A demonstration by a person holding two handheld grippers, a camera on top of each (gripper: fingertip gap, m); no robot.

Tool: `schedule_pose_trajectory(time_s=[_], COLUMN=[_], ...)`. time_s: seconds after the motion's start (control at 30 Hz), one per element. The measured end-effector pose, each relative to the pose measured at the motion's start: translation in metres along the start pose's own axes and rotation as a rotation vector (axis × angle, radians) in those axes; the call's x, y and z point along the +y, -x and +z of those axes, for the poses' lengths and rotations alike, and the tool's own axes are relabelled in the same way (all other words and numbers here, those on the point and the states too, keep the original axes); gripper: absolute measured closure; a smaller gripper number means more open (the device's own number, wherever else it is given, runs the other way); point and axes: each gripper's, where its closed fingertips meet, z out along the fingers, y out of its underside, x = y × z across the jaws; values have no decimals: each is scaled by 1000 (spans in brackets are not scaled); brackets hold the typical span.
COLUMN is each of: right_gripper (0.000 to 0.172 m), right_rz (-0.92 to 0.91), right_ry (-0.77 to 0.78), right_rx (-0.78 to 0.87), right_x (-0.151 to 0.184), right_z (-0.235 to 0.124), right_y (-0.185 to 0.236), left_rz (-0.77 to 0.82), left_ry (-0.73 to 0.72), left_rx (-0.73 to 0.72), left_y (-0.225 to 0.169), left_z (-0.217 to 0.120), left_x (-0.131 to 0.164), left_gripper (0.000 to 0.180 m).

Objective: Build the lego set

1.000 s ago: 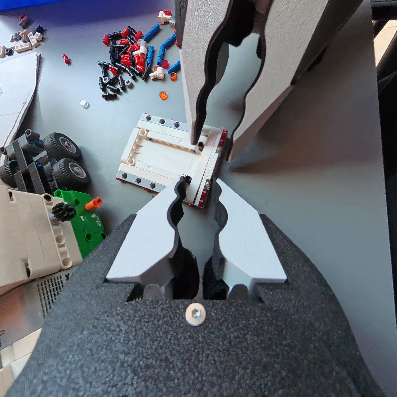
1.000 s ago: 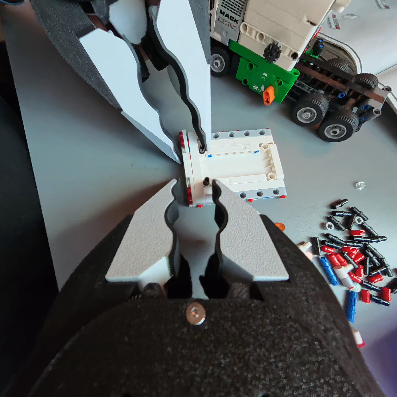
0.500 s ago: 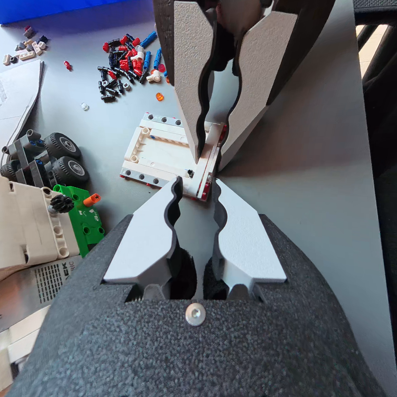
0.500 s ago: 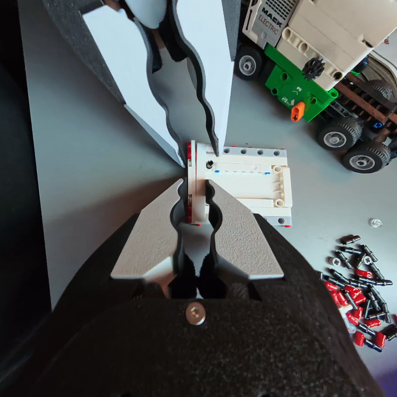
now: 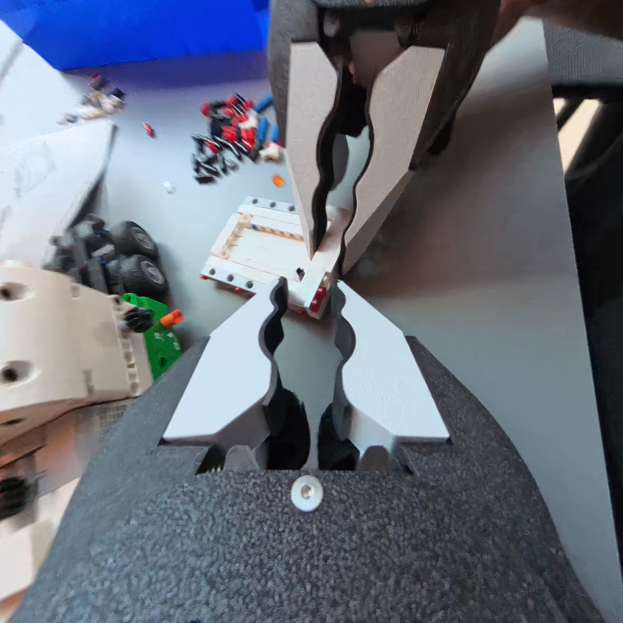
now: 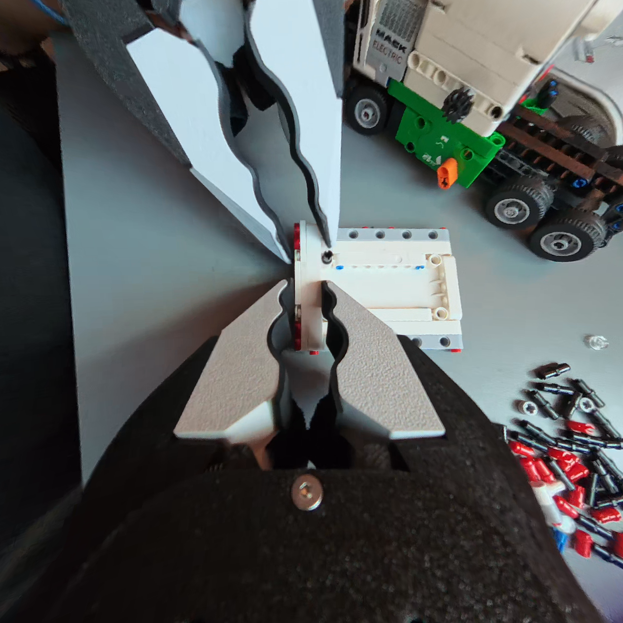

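**Two grippers on one end of a white brick panel**

Left wrist view: our left gripper has its jaws partly open around the corner of the white brick panel on the grey bench; contact is unclear, so it may slip.

Right wrist view: our right gripper pinches the panel's upright end plate; uneven pulling could snap it off.
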Motion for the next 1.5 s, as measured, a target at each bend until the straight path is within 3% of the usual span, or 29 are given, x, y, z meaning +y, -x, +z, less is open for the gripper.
schedule_pose_trajectory(time_s=[0.03, 0.17, 0.27, 0.37, 0.47, 0.6, 0.7, 0.93, 1.13, 1.33, 1.5], right_gripper=[158, 158, 158, 159, 159, 158, 158, 158, 149, 144, 153], right_rz=[41, 277, 507, 690, 766, 793, 731, 642, 543, 356, 464], right_ry=[-34, -310, -621, -876, -992, -1085, -1065, -1067, -889, -678, -651], right_rx=[-12, -66, -189, -364, -457, -569, -538, -661, -653, -487, -564], right_x=[-4, -36, -66, -84, -92, -102, -103, -107, -97, -88, -89], right_z=[-5, -39, -71, -94, -98, -102, -94, -98, -88, -75, -68], right_y=[-3, -17, -25, -25, -18, 0, 13, 38, 49, 47, 41], left_rz=[-13, -195, -379, -486, -522, -655, -716, -611, -553, -487, -416], left_ry=[-53, -288, -409, -444, -449, -529, -588, -535, -393, -266, -198], left_rx=[-49, -165, -79, -51, -128, 16, 96, 48, 66, 43, -56], left_y=[7, 29, 22, 18, 24, 13, 7, -1, -10, -9, -1], left_z=[-8, -50, -56, -44, -35, -37, -45, -49, -46, -45, -40], left_x=[-10, -47, -61, -64, -66, -78, -86, -79, -60, -41, -35], left_gripper=[146, 143, 137, 110, 83, 64, 59, 69, 71, 73, 73])
